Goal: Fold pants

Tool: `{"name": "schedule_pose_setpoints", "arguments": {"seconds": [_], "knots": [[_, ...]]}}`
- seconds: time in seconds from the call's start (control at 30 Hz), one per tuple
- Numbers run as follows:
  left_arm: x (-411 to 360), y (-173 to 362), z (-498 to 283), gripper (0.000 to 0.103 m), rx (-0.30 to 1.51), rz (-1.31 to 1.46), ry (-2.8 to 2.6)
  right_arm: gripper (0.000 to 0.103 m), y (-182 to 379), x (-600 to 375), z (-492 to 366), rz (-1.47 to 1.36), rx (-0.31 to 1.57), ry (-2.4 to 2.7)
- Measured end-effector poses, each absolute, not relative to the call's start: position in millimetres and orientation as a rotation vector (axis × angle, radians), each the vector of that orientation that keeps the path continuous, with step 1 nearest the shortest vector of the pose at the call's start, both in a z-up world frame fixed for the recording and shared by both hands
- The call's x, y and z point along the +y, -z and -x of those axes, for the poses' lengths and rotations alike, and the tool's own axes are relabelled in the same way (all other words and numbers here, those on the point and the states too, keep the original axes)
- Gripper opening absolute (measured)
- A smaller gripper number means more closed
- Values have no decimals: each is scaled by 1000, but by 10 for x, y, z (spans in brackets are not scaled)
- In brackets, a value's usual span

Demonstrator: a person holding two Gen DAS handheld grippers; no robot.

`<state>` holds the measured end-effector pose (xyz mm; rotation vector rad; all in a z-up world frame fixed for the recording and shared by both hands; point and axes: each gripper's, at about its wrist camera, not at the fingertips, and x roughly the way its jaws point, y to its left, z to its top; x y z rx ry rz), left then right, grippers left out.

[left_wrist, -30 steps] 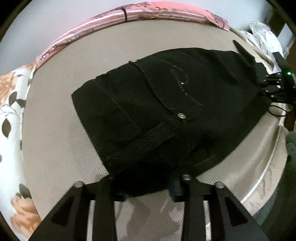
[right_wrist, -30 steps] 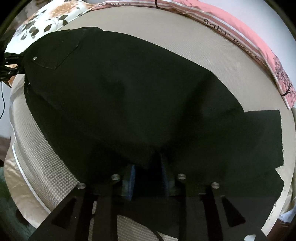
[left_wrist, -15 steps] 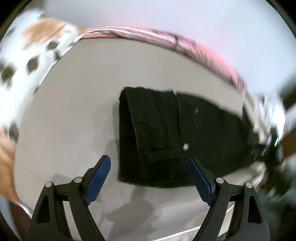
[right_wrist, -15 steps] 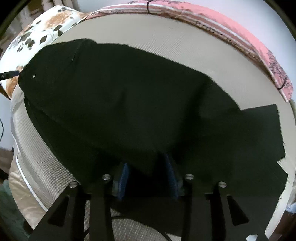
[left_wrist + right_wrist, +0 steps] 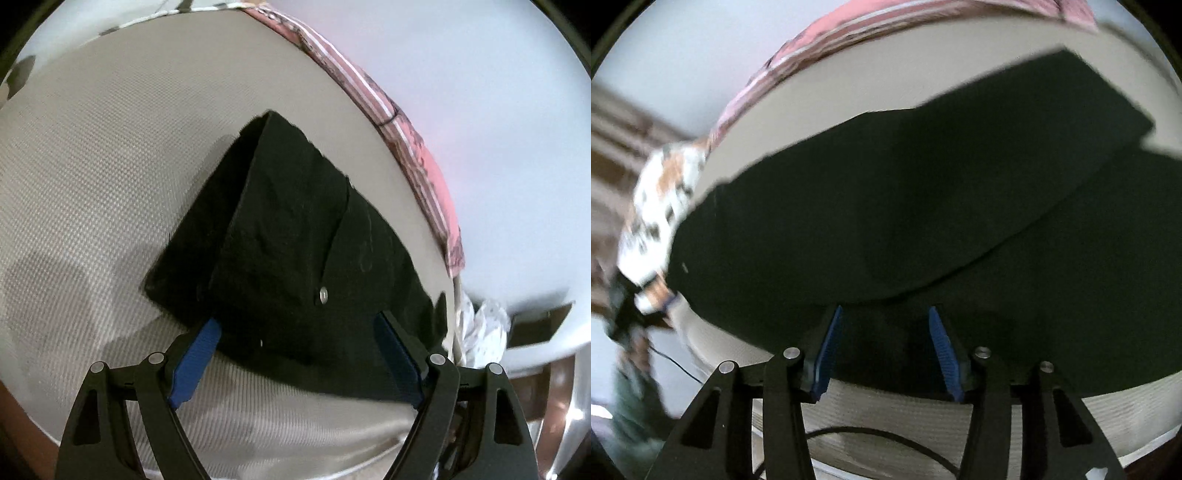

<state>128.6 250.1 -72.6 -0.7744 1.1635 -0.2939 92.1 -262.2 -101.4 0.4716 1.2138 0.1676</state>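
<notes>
Left gripper is spread wide and empty at the bottom of its frame, just above the near edge of the black pants, which lie folded lengthwise on the bed at mid-frame. Right gripper is also parted, its blue pads either side of the dark cloth without pinching it. Soft, floppy and fairly heavy, this denim-like fabric would best be taken at the thick waistband near the rivet or at the hems. A second ago both grippers were clamped on the pants; now both have let go.
</notes>
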Motion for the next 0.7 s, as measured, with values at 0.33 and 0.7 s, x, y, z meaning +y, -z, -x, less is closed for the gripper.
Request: {"name": "schedule_pose_setpoints", "arguments": {"seconds": [0.33,0.7], "knots": [[2532,788,-1447,40,1158,730,217,7,1196,-2639,-1121,-574,1155,-95],[2366,646,-1568,22,1157,447,284,5,857,-2561,-870,-445,1147,-58]]}}
